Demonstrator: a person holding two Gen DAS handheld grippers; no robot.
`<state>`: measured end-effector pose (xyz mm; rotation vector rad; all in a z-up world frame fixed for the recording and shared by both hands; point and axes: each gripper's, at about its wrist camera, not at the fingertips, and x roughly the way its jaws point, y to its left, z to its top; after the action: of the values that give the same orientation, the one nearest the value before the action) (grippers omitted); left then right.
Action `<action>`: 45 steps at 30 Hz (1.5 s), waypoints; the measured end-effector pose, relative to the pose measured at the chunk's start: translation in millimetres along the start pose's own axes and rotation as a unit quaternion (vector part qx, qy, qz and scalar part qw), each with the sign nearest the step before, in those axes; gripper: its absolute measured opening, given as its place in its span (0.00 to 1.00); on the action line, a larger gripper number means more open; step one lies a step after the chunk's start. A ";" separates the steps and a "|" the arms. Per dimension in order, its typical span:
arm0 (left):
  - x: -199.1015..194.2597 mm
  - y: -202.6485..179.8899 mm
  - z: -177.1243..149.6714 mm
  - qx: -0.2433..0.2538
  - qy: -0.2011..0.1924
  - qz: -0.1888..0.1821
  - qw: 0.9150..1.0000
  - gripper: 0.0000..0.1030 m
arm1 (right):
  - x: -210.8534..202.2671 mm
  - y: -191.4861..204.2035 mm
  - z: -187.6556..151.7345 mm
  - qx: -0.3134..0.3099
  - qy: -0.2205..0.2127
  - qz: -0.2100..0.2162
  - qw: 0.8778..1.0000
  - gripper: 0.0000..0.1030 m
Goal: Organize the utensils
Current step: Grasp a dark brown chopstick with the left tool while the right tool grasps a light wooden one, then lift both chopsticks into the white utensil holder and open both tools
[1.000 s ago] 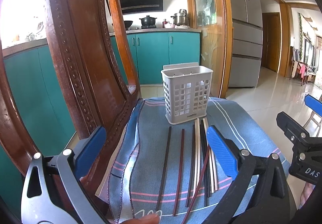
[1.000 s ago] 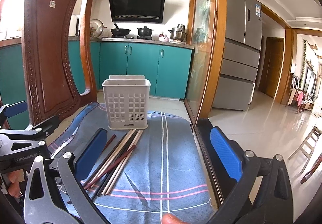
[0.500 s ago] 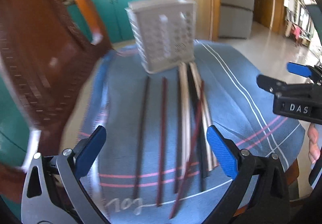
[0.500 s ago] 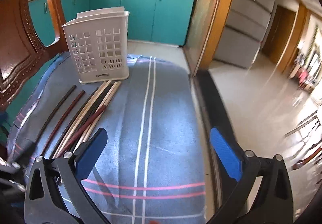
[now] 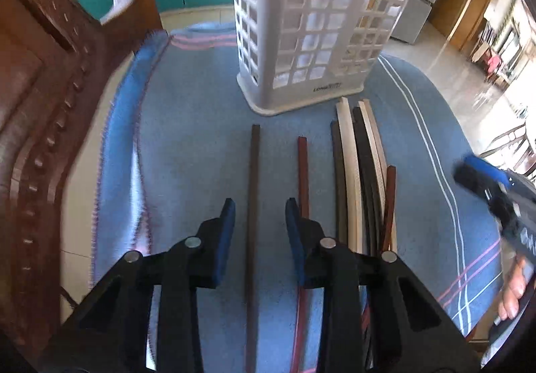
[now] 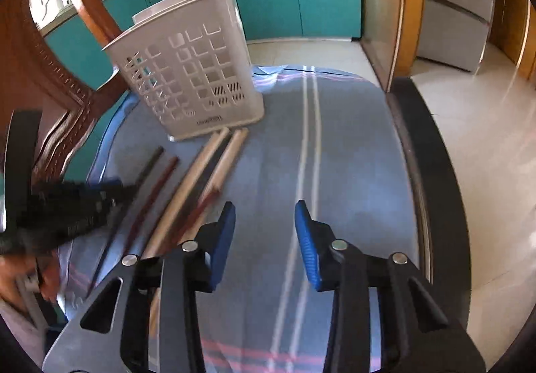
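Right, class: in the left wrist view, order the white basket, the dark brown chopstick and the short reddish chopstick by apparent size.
1. white basket
2. dark brown chopstick
3. short reddish chopstick; its near end is hidden, so this rank is unsure.

L gripper (image 5: pixel 259 205) & R gripper (image 6: pixel 264 207) both pitched downward, lower centre of frame, jaws just been closing, pads gripping nothing.
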<state>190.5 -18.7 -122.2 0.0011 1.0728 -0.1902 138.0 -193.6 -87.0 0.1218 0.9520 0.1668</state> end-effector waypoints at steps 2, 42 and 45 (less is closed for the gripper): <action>9.6 0.3 -3.4 -0.008 -0.001 0.008 1.000 0.28 | 20.9 8.5 18.6 -0.004 0.008 0.003 1.000 0.35; -0.3 2.0 20.6 -0.005 0.005 0.047 0.999 0.09 | 68.3 28.4 20.1 -0.105 0.102 -0.057 0.988 0.10; -6.3 10.3 20.0 -0.015 -0.004 0.040 0.999 0.07 | 68.3 19.0 29.8 -0.076 0.097 -0.014 0.992 0.07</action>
<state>206.6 -9.4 -108.0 0.0153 1.0648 -0.1011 199.5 -162.5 -121.1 -0.0493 1.1308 0.2278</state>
